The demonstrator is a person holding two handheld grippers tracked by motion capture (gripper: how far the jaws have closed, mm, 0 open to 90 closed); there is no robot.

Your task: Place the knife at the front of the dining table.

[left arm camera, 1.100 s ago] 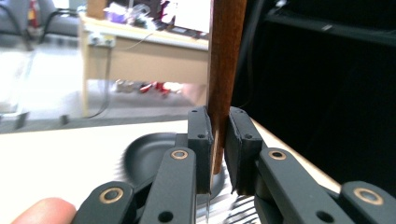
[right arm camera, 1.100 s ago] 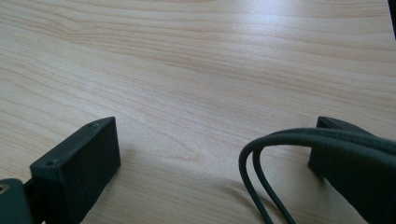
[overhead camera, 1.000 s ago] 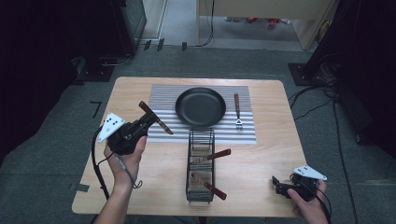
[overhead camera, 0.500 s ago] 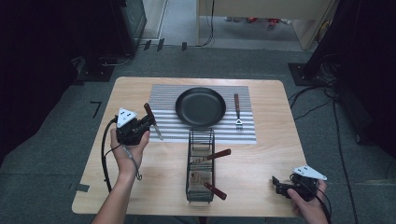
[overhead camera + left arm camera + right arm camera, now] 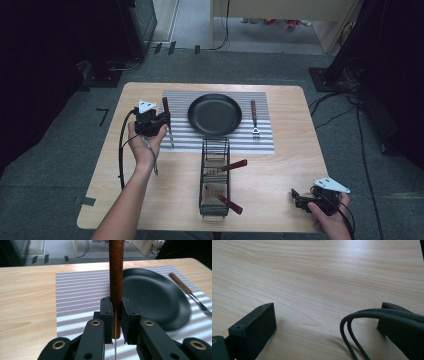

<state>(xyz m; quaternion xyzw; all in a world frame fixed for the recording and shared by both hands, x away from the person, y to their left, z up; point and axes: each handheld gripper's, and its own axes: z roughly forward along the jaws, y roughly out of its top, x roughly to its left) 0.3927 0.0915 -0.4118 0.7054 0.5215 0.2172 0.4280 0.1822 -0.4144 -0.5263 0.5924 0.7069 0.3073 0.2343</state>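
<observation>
Wooden-handled utensil (image 5: 116, 277) clamped between left gripper (image 5: 159, 119) jaws, over the striped mat (image 5: 80, 290) just left of the black pan (image 5: 155, 297); handle top cut off, head type unclear, just a thin metal shank below. Right gripper (image 5: 300, 199) jaws wide apart, empty, low over tabletop (image 5: 317, 277); its cable hides one jaw.

place: likely lab | cues: cables (image 5: 350, 107) on grey floor (image 5: 50, 165), dark equipment racks (image 5: 135, 25)
</observation>
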